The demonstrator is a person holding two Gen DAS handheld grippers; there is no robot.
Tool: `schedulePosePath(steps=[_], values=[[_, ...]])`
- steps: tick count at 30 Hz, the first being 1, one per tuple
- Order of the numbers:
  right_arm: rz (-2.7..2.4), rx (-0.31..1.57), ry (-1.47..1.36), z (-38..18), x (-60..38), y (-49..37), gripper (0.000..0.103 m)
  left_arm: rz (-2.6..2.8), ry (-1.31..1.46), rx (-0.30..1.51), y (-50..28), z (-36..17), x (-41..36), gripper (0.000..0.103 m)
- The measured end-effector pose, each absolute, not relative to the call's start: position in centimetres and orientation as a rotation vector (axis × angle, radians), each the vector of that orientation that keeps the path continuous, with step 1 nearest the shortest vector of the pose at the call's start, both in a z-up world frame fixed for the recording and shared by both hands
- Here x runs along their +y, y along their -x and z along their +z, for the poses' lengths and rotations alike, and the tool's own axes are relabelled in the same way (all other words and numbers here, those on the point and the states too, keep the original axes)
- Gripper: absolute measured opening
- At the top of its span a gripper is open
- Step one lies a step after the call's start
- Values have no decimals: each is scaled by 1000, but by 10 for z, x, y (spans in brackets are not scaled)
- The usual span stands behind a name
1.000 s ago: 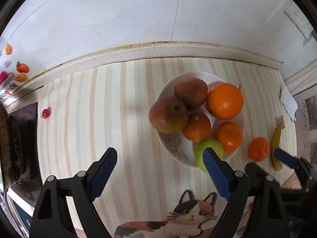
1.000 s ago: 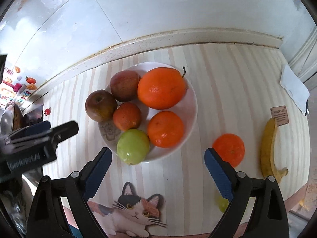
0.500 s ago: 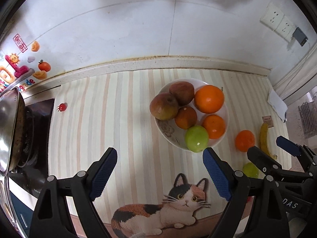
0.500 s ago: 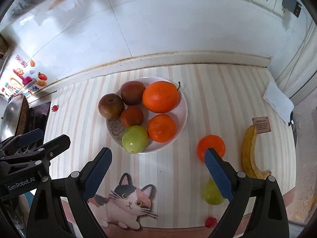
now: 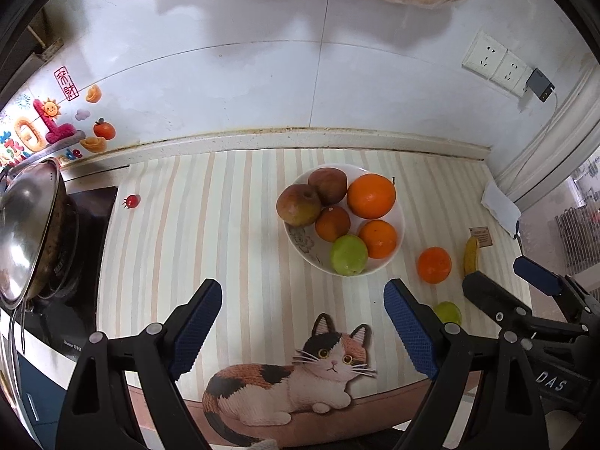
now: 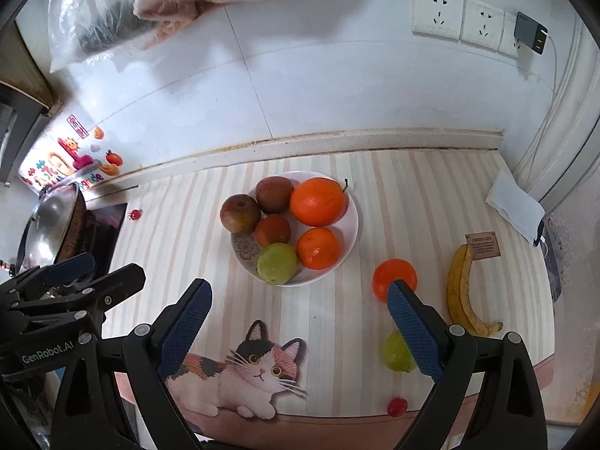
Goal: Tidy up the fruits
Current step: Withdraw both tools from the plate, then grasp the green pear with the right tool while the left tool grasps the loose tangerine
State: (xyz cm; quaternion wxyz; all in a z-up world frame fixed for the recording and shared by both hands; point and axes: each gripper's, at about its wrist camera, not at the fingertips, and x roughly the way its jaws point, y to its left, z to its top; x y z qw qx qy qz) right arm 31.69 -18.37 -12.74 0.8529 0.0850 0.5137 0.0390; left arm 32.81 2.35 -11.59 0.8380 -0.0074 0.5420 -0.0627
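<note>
Counter mat [image 6: 337, 322]: striped sheet covering the worktop across the middle of both views, a printed calico cat [image 6: 240, 375] lying along its lower edge; it likely guards the surface under the fruit.
Wok [image 5: 26, 232]: steel, tilted on the dark hob at the left edge, well apart from the fruit.
Left gripper [image 5: 302, 332]: jaws wide, holding nothing, hovering above the cat print at bottom centre; seen from the right wrist view it shows at lower left with "GenRobot.AI" on its body.
Right gripper [image 6: 300, 332]: jaws wide and empty, bottom centre; the right pad overlaps the loose orange in the picture, whether touching I cannot tell. In the left wrist view its body at lower right reads "DAS".
Plate [image 6: 350, 225]: white, centre frame, the gathering place; it carries two brownish apples, three oranges and a green apple [image 6: 276, 263] at its near rim.
Bananas [image 6: 459, 292]: right of frame, on the mat, not yet gathered.
Loose orange [image 6: 393, 277]: between plate and bananas, near the plate.
Loose green fruit [image 6: 397, 352]: lower right, partly behind the right pad.
Small red fruit [image 6: 396, 406]: at the mat's near edge.
Brown tag [image 6: 483, 244]: at the banana tips; top line seems to say "GREEN LIFE", the rest too small.
Wall stickers [image 5: 56, 127]: upper left, cartoon shapes and a red Chinese seal; letters partly hidden.
Judgement: four pieces remain off the plate.
</note>
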Motion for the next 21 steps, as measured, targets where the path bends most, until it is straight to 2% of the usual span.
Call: schedulePosePath(steps=[6,10,13,19,21], values=[[82,1129,-323,-145,-225,-306,97,-122,-3,1164,-321,-123,11,88],[8,1209,-422,-182,-271,-291,96,-141,-43,1221,-319,-148,-12,89],[-47,1261,-473,-213,-302,-279,91,-163,-78,1266,-319,-170,-35,89],[-129,1362,-575,-280,-342,-255,90,-218,-176,1350,-329,-212,-90,89],[-127,1366,-601,-294,-345,-253,86,-235,-206,1367,-335,-221,-106,89]])
